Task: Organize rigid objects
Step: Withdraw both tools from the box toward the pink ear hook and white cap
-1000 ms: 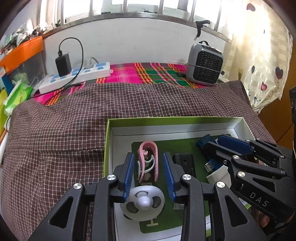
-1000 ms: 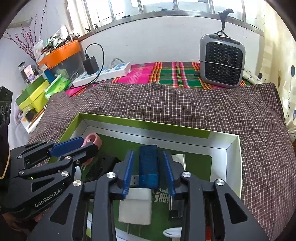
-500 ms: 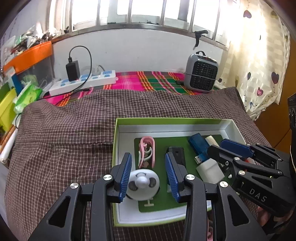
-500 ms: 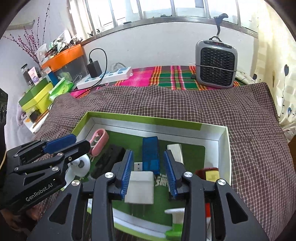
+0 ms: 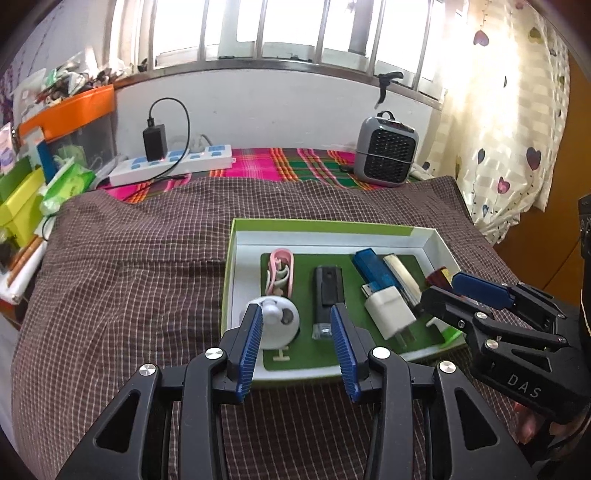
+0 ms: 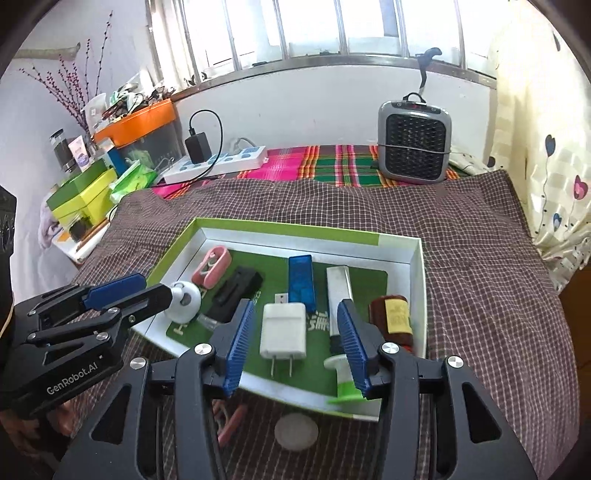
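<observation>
Right wrist: tray (image 6: 416, 280) with charger (image 6: 283, 328), perhaps syringe (image 6: 341, 295).

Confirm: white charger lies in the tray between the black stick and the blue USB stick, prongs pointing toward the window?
Wrong on the prongs. The white charger lies in the tray between the black stick and blue USB stick, but its prongs point toward the camera, away from the window; the right wrist view shows this.

Barred window (image 5: 295, 29) at 12 o'clock, bright daylight; white wall (image 5: 277, 110) below. Heart-print curtain (image 5: 517, 129) at 2 o'clock. Brown checked bedspread (image 5: 129, 277) across centre; cluttered shelf (image 6: 110, 122) at 10 o'clock.
</observation>
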A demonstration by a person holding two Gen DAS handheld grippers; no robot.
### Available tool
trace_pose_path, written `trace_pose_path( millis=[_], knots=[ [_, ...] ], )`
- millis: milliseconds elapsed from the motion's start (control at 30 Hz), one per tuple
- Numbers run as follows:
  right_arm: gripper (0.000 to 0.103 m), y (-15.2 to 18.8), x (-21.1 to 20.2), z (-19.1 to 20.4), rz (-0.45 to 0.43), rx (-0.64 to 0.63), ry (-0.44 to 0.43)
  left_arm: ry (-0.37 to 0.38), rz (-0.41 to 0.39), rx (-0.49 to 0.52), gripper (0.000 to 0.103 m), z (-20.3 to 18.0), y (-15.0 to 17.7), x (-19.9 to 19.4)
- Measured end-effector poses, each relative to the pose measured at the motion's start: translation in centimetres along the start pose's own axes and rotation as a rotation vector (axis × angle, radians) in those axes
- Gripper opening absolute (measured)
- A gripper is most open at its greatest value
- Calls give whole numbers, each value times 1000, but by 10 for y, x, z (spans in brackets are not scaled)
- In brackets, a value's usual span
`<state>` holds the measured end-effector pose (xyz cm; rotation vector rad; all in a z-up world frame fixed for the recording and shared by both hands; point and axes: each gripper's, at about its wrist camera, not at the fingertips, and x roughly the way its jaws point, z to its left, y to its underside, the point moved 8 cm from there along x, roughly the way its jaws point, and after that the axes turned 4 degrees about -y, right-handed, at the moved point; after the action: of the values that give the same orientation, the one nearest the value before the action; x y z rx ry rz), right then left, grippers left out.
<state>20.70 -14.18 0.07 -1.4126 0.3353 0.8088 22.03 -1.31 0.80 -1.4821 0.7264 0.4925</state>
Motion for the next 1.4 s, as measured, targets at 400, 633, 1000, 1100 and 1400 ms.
trace_pose_path(
  millis=[400,633,1000,1100,1400],
  knots=[
    [49,21,-24,-4,-13,25,13,25,4,-28,37,-1,20,-17],
    [54,39,-35,-19,-4,38,51,74,30,-45,44,-4,36,-20],
    [55,56,-43,-40,10,84,82,80,54,-41,44,-7,51,-22],
    [55,58,-44,-42,13,90,85,77,55,-37,44,-8,52,-23],
    [55,67,-47,-46,22,96,85,66,63,-15,44,-15,58,-26]
  ],
)
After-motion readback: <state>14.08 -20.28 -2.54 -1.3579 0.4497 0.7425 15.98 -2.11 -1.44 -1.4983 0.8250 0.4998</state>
